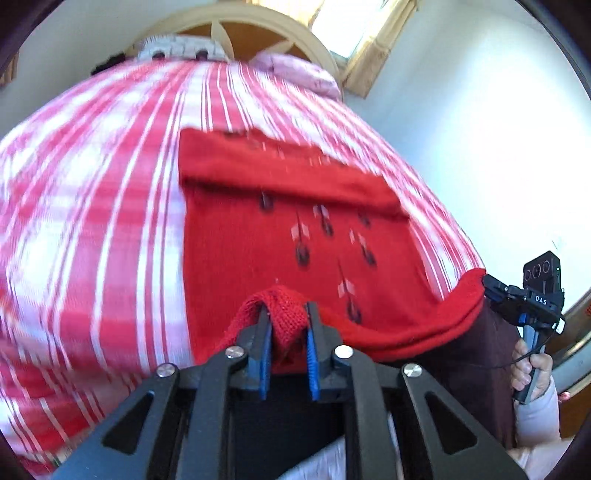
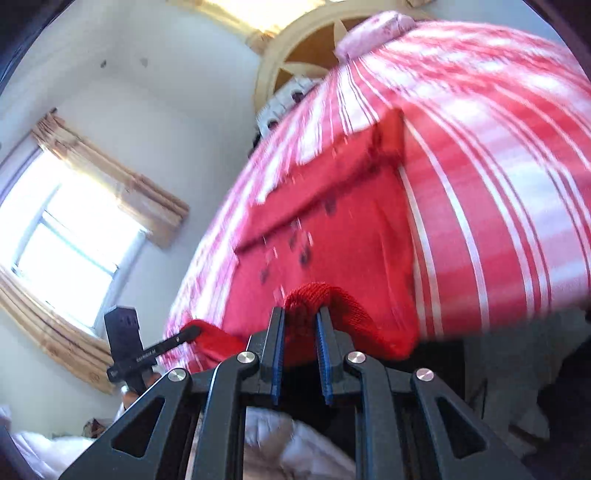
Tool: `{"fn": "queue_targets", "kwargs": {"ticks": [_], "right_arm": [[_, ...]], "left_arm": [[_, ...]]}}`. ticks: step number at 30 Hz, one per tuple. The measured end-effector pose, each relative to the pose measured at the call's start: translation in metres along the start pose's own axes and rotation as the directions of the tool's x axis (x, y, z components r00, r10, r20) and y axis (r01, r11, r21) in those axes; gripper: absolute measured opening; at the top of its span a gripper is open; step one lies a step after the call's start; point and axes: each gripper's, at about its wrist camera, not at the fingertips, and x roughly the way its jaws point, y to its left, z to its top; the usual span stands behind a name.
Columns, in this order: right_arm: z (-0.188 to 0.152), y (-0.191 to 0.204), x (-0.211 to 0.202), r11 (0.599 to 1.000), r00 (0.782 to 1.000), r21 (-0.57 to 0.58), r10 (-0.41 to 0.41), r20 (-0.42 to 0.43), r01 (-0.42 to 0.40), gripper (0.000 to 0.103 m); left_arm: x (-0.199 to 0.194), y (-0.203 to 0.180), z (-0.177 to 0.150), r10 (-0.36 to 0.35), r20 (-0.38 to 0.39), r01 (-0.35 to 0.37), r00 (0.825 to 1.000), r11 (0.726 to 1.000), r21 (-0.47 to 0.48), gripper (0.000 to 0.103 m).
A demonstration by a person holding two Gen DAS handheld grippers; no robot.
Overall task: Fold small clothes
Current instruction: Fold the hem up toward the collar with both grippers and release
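A red knitted garment (image 1: 295,229) with dark feather marks lies on a red-and-white striped bedcover (image 1: 92,221). Its far end is folded back in a band. My left gripper (image 1: 288,314) is shut on the near hem, which bunches up between the blue pads and is lifted off the bed. At the right of this view, the right gripper (image 1: 485,280) pinches the hem's other corner, with a hand (image 1: 532,373) on its handle. In the right wrist view, the right gripper (image 2: 301,317) is shut on a raised bunch of the garment (image 2: 332,229). The left gripper (image 2: 188,334) holds the hem at the left.
A round wooden headboard (image 1: 236,33) stands at the far end of the bed, with a pink pillow (image 1: 299,70) and a white-and-black item (image 1: 177,48) against it. A curtained window (image 2: 66,243) is in the white wall beside the bed. Both views are motion-blurred.
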Motion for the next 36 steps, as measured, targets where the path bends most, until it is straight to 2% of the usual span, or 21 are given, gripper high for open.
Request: {"fn": "queue_targets", "kwargs": {"ticks": [3, 5, 8, 9, 10, 11, 12, 14, 17, 19, 20, 22, 24, 26, 29, 30, 31, 35, 36], "right_arm": [[0.032, -0.01, 0.021, 1.0, 0.999, 0.024, -0.017, 0.031, 0.017, 0.017], [0.047, -0.022, 0.039, 0.998, 0.999, 0.05, -0.027, 0.037, 0.025, 0.017], [0.065, -0.036, 0.073, 0.995, 0.996, 0.039, -0.09, 0.018, 0.089, 0.017], [0.067, -0.04, 0.08, 0.994, 0.995, 0.036, -0.103, 0.008, 0.103, 0.017], [0.068, -0.046, 0.085, 0.992, 0.993, 0.041, -0.119, -0.001, 0.119, 0.018], [0.067, -0.052, 0.091, 0.991, 0.992, 0.054, -0.123, -0.011, 0.124, 0.018], [0.068, -0.058, 0.097, 0.991, 0.994, 0.078, -0.11, -0.02, 0.111, 0.019], [0.07, -0.07, 0.1, 0.987, 0.996, 0.135, -0.08, -0.027, 0.082, 0.024], [0.075, -0.085, 0.093, 0.968, 1.0, 0.249, 0.026, -0.002, -0.025, 0.037], [0.079, -0.092, 0.077, 0.953, 0.994, 0.29, 0.068, 0.089, -0.091, 0.062], [0.081, -0.093, 0.072, 0.951, 0.991, 0.293, 0.07, 0.118, -0.102, 0.066], [0.083, -0.09, 0.057, 0.962, 0.985, 0.256, 0.048, 0.169, -0.091, 0.066], [0.079, -0.069, 0.047, 0.993, 0.984, 0.114, -0.044, 0.173, 0.024, 0.066], [0.075, -0.053, 0.051, 0.994, 0.983, -0.003, -0.108, 0.15, 0.109, 0.066], [0.069, -0.035, 0.071, 0.965, 0.973, -0.148, -0.199, 0.118, 0.215, 0.066], [0.069, -0.031, 0.082, 0.942, 0.958, -0.186, -0.262, 0.115, 0.28, 0.066], [0.069, -0.03, 0.09, 0.928, 0.95, -0.209, -0.29, 0.115, 0.309, 0.066], [0.061, -0.033, 0.115, 0.889, 0.93, -0.275, -0.358, 0.086, 0.367, 0.066], [0.058, -0.032, 0.119, 0.882, 0.929, -0.292, -0.362, 0.08, 0.369, 0.063]], "left_arm": [[0.025, 0.006, 0.029, 0.047, 0.015, -0.047, 0.999, 0.999, -0.006, 0.017], [0.056, 0.022, 0.044, 0.09, -0.021, -0.091, 0.996, 0.995, -0.048, 0.02], [0.087, 0.04, 0.062, 0.144, -0.07, -0.149, 0.987, 0.986, -0.077, 0.028], [0.091, 0.044, 0.063, 0.156, -0.081, -0.163, 0.984, 0.983, -0.083, 0.039], [0.094, 0.046, 0.064, 0.166, -0.089, -0.174, 0.982, 0.98, -0.091, 0.045], [0.096, 0.052, 0.067, 0.172, -0.095, -0.182, 0.981, 0.977, -0.111, 0.061], [0.095, 0.058, 0.068, 0.163, -0.086, -0.174, 0.983, 0.975, -0.137, 0.071], [0.086, 0.067, 0.071, 0.147, -0.071, -0.157, 0.987, 0.973, -0.168, 0.076], [0.074, 0.081, 0.077, 0.156, -0.042, -0.162, 0.987, 0.967, -0.199, 0.085], [0.065, 0.087, 0.082, 0.192, -0.016, -0.191, 0.981, 0.958, -0.214, 0.085], [0.059, 0.09, 0.082, 0.213, 0.002, -0.208, 0.977, 0.956, -0.208, 0.085], [0.052, 0.09, 0.083, 0.248, 0.035, -0.239, 0.968, 0.957, -0.165, 0.085], [0.045, 0.082, 0.08, 0.274, 0.086, -0.268, 0.958, 0.96, -0.082, 0.085], [0.042, 0.072, 0.073, 0.259, 0.127, -0.261, 0.957, 0.965, 0.0, 0.085], [0.056, 0.055, 0.067, 0.23, 0.118, -0.241, 0.966, 0.966, 0.092, 0.085], [0.061, 0.05, 0.066, 0.237, 0.115, -0.249, 0.965, 0.962, 0.112, 0.085], [0.068, 0.046, 0.065, 0.245, 0.11, -0.259, 0.963, 0.957, 0.13, 0.085], [0.094, 0.046, 0.066, 0.241, 0.031, -0.243, 0.97, 0.963, 0.114, 0.085], [0.098, 0.046, 0.066, 0.244, 0.021, -0.245, 0.97, 0.963, 0.115, 0.085]]}}
